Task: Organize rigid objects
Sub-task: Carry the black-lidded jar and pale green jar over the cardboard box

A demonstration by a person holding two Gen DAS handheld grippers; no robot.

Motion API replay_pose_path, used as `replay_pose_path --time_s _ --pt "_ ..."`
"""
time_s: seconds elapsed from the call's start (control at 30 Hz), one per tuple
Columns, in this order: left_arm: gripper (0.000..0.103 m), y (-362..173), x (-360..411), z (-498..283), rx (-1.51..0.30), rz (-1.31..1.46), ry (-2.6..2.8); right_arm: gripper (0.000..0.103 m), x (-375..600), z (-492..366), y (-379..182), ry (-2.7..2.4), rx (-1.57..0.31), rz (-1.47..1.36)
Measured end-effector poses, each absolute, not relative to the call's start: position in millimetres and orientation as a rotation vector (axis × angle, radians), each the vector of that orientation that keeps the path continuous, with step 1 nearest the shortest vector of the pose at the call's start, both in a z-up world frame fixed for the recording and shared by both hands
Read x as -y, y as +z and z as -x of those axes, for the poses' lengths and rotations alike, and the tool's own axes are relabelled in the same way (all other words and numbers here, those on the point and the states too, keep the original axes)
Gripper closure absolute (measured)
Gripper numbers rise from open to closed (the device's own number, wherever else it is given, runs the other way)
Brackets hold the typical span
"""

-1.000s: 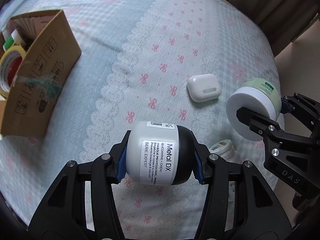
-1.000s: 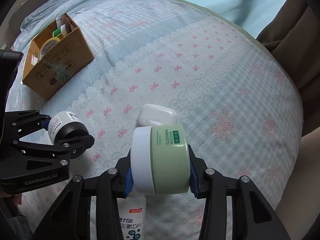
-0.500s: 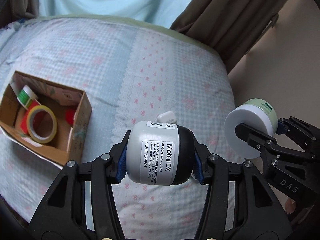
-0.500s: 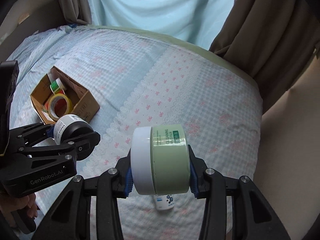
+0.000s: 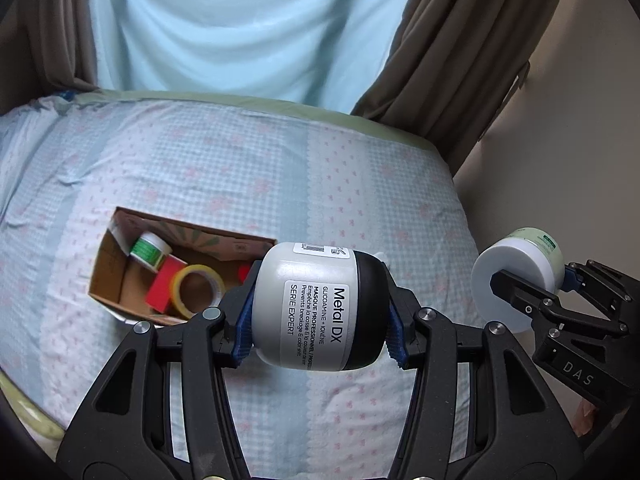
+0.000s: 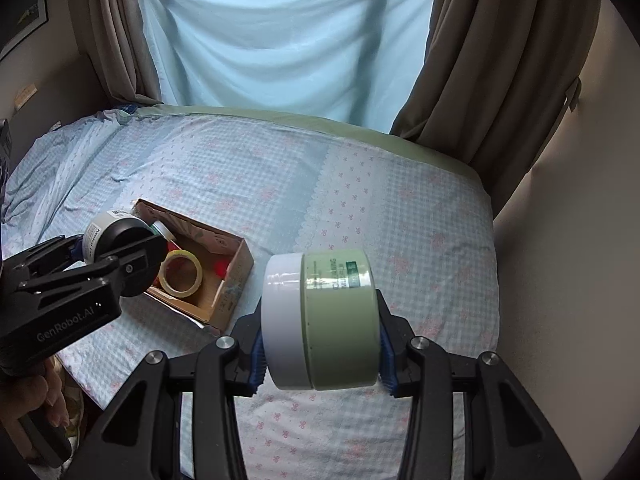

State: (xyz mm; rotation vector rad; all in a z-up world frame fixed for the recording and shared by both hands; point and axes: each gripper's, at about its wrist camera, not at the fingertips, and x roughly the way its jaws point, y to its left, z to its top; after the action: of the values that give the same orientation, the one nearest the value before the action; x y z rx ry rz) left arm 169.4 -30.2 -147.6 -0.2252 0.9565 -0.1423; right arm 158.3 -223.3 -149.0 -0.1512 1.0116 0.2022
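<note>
Bed (image 6: pixel 400 216) in checked sheet, curtains (image 6: pixel 480 80) behind

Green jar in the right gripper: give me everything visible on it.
The green jar is a squat cylinder with a pale green, matte body, plastic by its look, and a glossy white lid. A darker green label with blurred white print sits on its upper side. It lies sideways, lid toward the left, clamped end to end between the blue pads of the right gripper, held above the bedspread. Nothing else touches it.
</note>
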Motion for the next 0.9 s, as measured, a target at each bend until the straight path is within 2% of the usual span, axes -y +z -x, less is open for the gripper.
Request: replay_pose_path --time_s 0.5,0.9 --pt "0.055 -156 -135 -219 -1.004 0.103 -0.277 0.062 81 -185 -144 0.063 -1.044 -0.052" --pt "0.055 -224 -214 -260 -1.132 0.105 -0.233 0.062 16 -228 -206 0.077 -1.190 -0.126"
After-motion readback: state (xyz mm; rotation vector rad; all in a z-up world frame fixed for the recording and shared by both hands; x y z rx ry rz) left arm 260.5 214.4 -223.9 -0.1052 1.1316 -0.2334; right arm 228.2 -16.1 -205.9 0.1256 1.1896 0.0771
